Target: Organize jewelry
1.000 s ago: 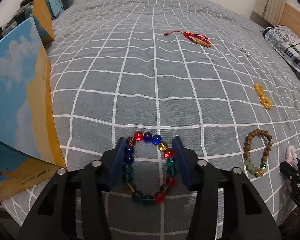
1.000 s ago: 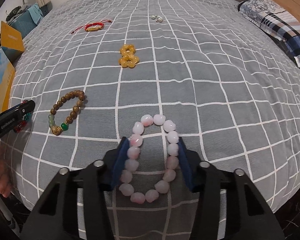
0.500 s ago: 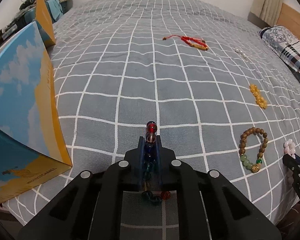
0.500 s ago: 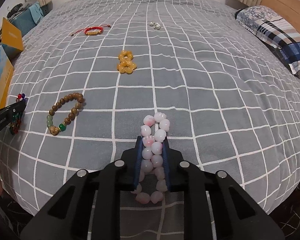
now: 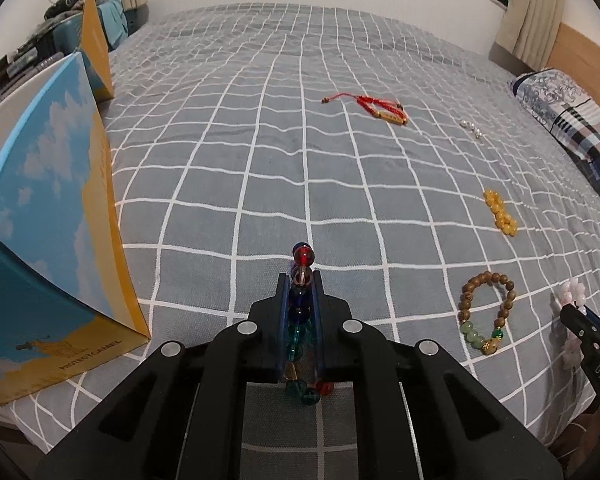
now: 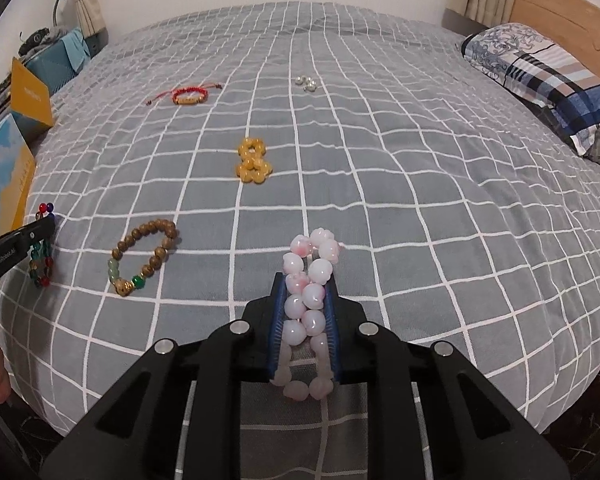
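Your left hand-held gripper (image 5: 300, 300) is clenched on the multicoloured glass-bead bracelet (image 5: 302, 280), squeezing the loop flat between its blue pads, with a red bead poking out past the tips and a few beads hanging behind the fingers. Your right hand-held gripper (image 6: 305, 300) grasps the pink bead bracelet (image 6: 312, 280) the same way, its two strands pressed side by side between the pads; those jaws closed on it within the last second. Both bracelets sit at the near edge of the bed (image 6: 380, 160), which wears a grey cover with a white grid. Between your two grippers lies a wooden bead bracelet (image 6: 144, 258) with green beads and a gold charm. Farther up the bed rests a yellow bead bracelet (image 6: 253, 160), twisted into a figure eight, then a red cord bracelet (image 6: 188, 96) with a gold bar, and near it a small cluster of pale pieces (image 6: 306, 83), possibly pearl earrings, too small to be sure. A blue-and-yellow box (image 5: 40, 220) stands at your left, and a plaid pillow (image 6: 540, 84) lies at the far right.
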`<state>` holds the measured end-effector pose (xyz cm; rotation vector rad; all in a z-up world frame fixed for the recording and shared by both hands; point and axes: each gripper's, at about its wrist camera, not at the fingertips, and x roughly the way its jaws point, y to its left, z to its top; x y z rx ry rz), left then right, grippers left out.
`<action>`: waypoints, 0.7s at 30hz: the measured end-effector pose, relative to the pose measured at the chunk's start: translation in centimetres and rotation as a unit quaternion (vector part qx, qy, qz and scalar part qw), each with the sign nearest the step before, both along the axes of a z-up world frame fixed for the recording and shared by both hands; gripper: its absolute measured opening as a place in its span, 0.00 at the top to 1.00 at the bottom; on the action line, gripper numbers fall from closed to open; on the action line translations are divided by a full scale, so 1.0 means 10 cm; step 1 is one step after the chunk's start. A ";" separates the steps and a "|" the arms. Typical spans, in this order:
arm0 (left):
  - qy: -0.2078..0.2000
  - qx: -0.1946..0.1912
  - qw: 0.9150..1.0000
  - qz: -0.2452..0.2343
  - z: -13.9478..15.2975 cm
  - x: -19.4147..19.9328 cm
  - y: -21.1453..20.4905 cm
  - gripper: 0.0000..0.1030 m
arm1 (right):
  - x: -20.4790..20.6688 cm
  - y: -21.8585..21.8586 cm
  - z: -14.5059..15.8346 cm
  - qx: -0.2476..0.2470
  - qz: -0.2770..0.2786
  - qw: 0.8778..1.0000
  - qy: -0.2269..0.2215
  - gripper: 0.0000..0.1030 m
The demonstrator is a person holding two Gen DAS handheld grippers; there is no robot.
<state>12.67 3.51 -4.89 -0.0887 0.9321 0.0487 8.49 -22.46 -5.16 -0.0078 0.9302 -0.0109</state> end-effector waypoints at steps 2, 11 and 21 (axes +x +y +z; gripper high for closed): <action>-0.004 -0.002 1.000 0.001 0.02 -0.01 0.01 0.91 | -0.02 0.00 0.03 0.001 -0.001 1.000 -0.009 0.85; -0.025 -0.001 1.000 0.004 0.08 -0.04 0.00 0.91 | -0.03 0.00 0.05 -0.002 0.000 1.000 -0.021 0.90; -0.067 -0.007 0.998 -0.009 0.22 -0.11 -0.05 0.91 | -0.09 -0.01 0.14 -0.001 -0.002 0.999 -0.053 0.90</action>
